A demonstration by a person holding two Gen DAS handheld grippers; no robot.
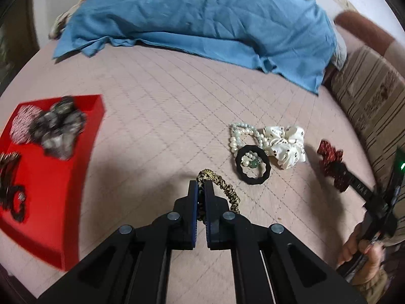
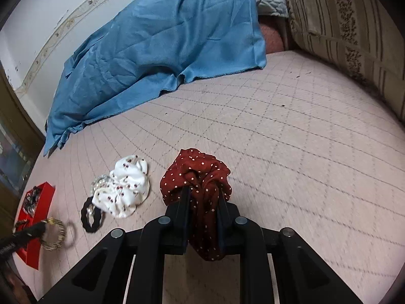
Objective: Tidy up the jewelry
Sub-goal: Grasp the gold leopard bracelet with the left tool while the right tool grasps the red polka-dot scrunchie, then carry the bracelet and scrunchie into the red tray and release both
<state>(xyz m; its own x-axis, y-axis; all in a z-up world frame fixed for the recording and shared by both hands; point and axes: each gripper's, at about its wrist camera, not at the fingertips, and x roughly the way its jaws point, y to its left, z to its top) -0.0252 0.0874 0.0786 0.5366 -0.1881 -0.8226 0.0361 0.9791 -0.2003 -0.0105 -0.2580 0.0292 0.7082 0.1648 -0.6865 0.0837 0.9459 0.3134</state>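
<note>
My left gripper (image 1: 201, 186) is shut on a thin leopard-print hair tie (image 1: 222, 190) and holds it above the pink quilted bed. My right gripper (image 2: 203, 193) is shut on a red polka-dot scrunchie (image 2: 197, 174), also seen at the right of the left wrist view (image 1: 330, 162). On the bed lie a white printed scrunchie (image 1: 284, 144), a pearl bracelet (image 1: 243, 133) and a black hair tie (image 1: 253, 164) ringing small beads. A red tray (image 1: 53, 182) at the left holds a grey scrunchie (image 1: 59, 126) and other hair pieces.
A blue cloth (image 1: 197, 15) covers a mound at the back of the bed (image 1: 164, 96). A striped cushion (image 1: 367, 101) stands along the right side. The left gripper with its hair tie shows blurred beside the tray in the right wrist view (image 2: 52, 233).
</note>
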